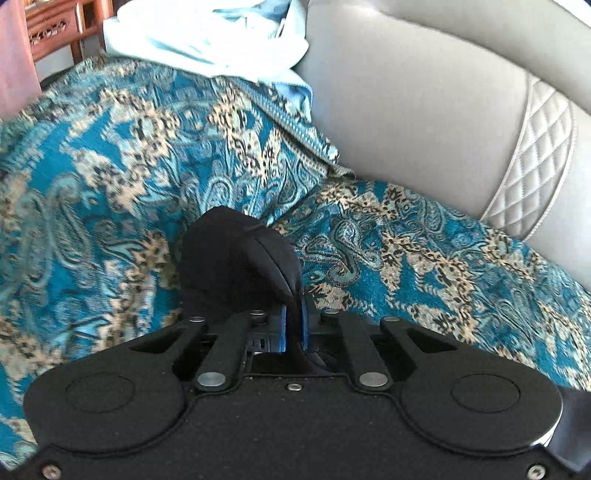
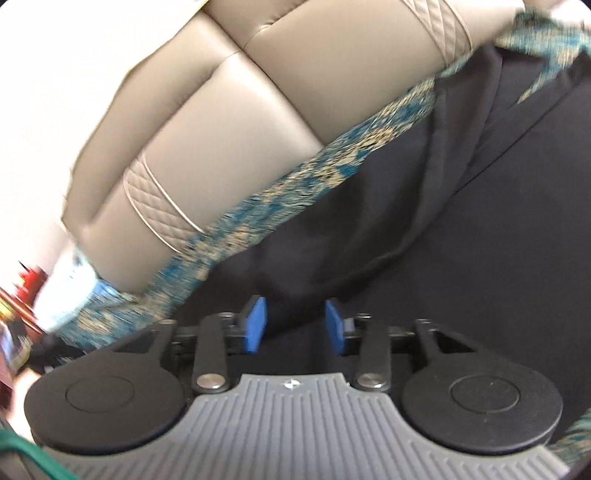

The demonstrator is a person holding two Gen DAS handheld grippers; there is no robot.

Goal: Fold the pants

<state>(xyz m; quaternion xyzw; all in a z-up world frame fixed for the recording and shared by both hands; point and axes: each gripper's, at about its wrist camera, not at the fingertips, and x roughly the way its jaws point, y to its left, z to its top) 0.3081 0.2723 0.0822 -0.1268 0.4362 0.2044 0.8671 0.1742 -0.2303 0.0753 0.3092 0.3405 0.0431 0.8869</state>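
The black pants (image 2: 461, 221) lie spread over a teal patterned throw (image 2: 295, 173) on a sofa seat in the right wrist view. My right gripper (image 2: 295, 325) hovers just over the dark cloth, its blue pads apart and nothing pinched between them. In the left wrist view, my left gripper (image 1: 293, 325) is shut on a bunched fold of the black pants (image 1: 236, 258), which rises ahead of the blue pads above the throw (image 1: 110, 166).
A beige leather sofa back (image 1: 424, 92) with a quilted band (image 1: 535, 158) stands behind the seat. Pale blue cloth (image 1: 207, 33) is piled at the throw's far end. Carved wooden furniture (image 1: 51, 29) shows at the top left.
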